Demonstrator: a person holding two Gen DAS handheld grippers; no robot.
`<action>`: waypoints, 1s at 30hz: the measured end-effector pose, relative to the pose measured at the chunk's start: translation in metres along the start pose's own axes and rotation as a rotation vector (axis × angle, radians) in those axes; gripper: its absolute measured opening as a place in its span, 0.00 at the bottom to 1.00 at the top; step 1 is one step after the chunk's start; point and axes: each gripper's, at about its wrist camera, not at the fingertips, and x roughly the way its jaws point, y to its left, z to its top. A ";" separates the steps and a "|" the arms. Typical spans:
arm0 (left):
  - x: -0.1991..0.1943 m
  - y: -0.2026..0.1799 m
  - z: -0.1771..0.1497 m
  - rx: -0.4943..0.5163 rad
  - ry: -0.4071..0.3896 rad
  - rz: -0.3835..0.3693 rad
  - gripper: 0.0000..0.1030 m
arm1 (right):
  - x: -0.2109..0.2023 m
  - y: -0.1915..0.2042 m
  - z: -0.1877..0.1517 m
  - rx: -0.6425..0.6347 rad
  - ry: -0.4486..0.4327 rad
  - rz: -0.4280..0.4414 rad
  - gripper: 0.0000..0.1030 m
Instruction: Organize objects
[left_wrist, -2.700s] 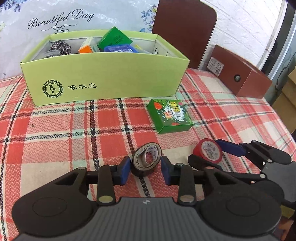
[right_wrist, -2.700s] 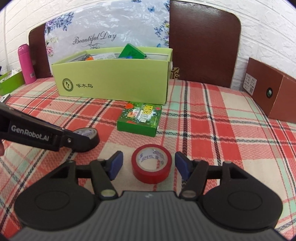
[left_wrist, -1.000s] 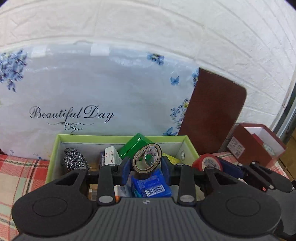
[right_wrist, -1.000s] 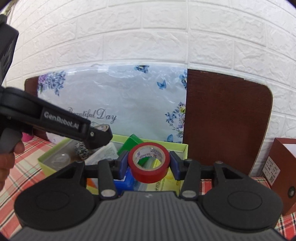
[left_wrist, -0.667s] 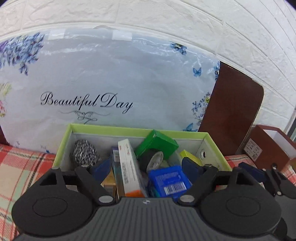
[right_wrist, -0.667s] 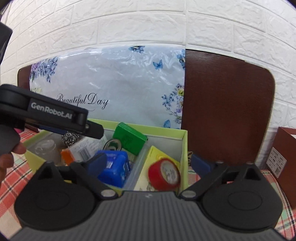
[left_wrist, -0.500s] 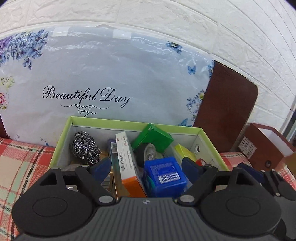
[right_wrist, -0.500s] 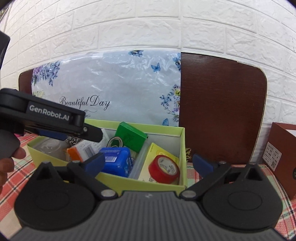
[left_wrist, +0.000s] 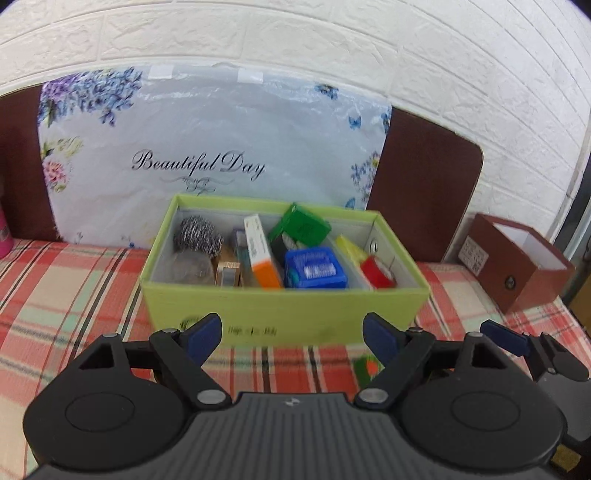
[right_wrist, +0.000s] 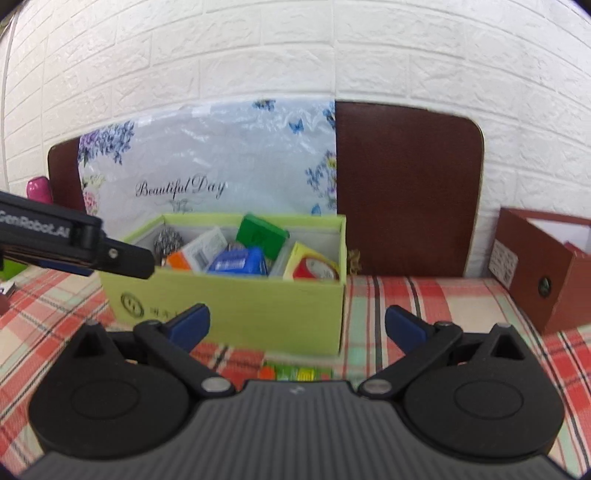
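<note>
A light green cardboard box stands on the plaid tablecloth, filled with several small items. A red tape roll lies in its right end, also seen in the right wrist view. A dark tape roll barely shows between a green carton and a blue pack. My left gripper hangs open and empty in front of the box's front wall. My right gripper is open and empty too, facing the box. A small green packet lies on the cloth just below it.
A brown open box stands at the right. Behind the green box lean a floral bag and a brown chair back. A pink bottle is at the far left. The left tool's arm crosses the right view.
Both grippers opened and let their tape rolls drop into the green box. Both then drew back and sank a little, so the box now stands farther off.
</note>
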 end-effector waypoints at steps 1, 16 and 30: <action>-0.002 0.000 -0.007 0.000 0.009 0.009 0.84 | -0.003 0.000 -0.007 0.001 0.024 -0.003 1.00; -0.005 0.011 -0.070 -0.021 0.142 0.115 0.84 | 0.021 0.008 -0.061 0.030 0.211 -0.006 1.00; -0.007 0.016 -0.067 -0.015 0.157 0.114 0.84 | 0.058 0.014 -0.050 0.037 0.228 -0.021 0.61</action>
